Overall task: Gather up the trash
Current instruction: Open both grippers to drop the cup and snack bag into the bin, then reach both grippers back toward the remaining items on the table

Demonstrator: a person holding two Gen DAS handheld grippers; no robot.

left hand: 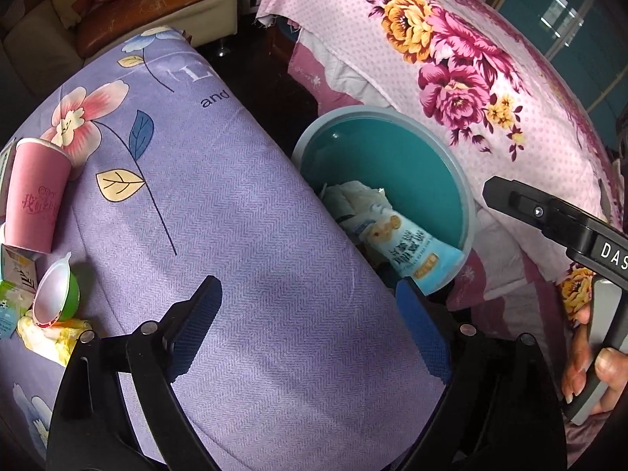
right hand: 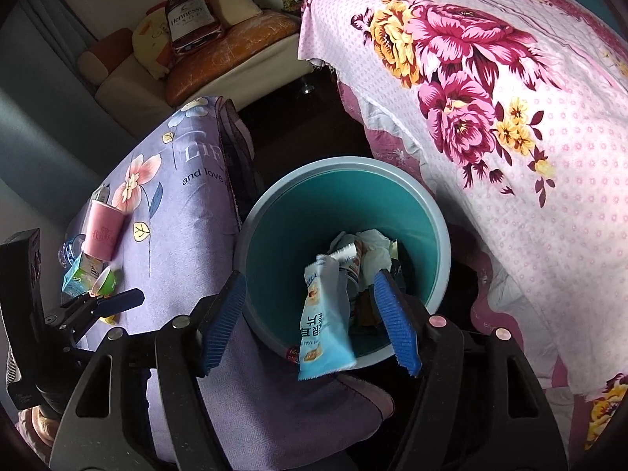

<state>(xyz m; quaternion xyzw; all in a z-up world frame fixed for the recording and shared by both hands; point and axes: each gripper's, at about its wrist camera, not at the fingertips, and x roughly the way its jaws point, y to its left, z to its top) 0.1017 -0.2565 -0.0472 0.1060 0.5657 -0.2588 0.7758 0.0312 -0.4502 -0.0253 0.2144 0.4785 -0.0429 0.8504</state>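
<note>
A teal bin [left hand: 392, 157] [right hand: 290, 216] stands on the floor between the purple-clothed table [left hand: 243, 235] [right hand: 184, 259] and a bed. It holds crumpled tissue [right hand: 376, 247] and wrappers. A light blue snack wrapper [left hand: 416, 255] [right hand: 322, 333] hangs over the bin's near rim, in the gap of my right gripper [right hand: 310, 314]; its blue pads stand apart and neither presses on it. My left gripper [left hand: 310, 314] is open and empty over the tablecloth. At the table's left lie a pink paper cup [left hand: 33, 196] [right hand: 104, 231] and a green jelly cup [left hand: 59, 294] [right hand: 106, 280].
A milk carton [left hand: 15, 271] [right hand: 78, 274] and a yellow crumpled wrapper [left hand: 51, 337] lie by the cups. A pink floral quilt [left hand: 471, 78] [right hand: 510, 117] covers the bed on the right. A sofa [right hand: 129, 70] stands at the back. A hand [left hand: 588, 361] holds the right gripper's handle.
</note>
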